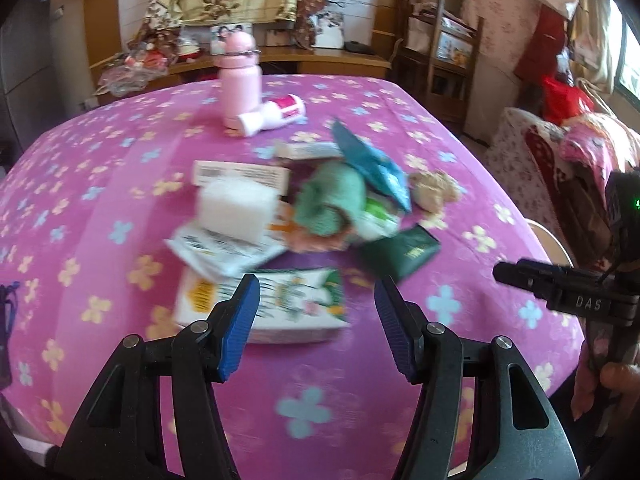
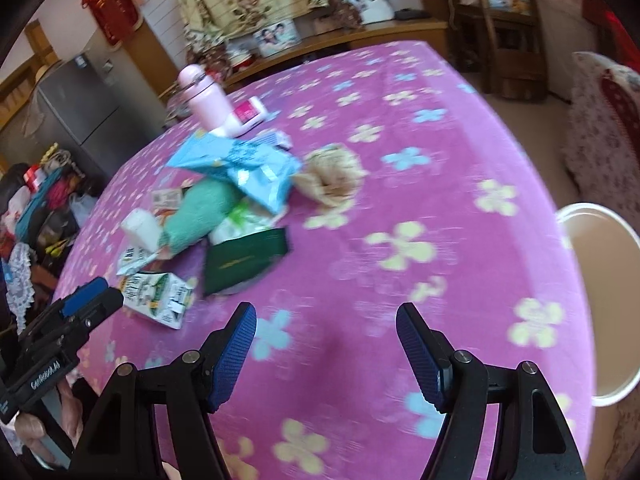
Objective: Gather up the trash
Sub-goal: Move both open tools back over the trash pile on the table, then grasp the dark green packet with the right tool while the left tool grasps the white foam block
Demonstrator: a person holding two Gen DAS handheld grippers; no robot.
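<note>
Left wrist view, left hand-held gripper [image 1: 316, 300] angled down, jaws apart, empty.

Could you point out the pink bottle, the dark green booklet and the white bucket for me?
Pink bottle [image 1: 241, 88]: left wrist view, on its body.
Dark green booklet [image 2: 246, 262]: right wrist view, on its cover.
White bucket [image 2: 624, 390]: right wrist view, on its rim.

"DAS" is read in pale letters on the black body of the right claw [image 1: 576, 300]. "GenRobot.AI" is printed in white on the black left claw [image 2: 86, 300]. Other labels are blurred.
</note>
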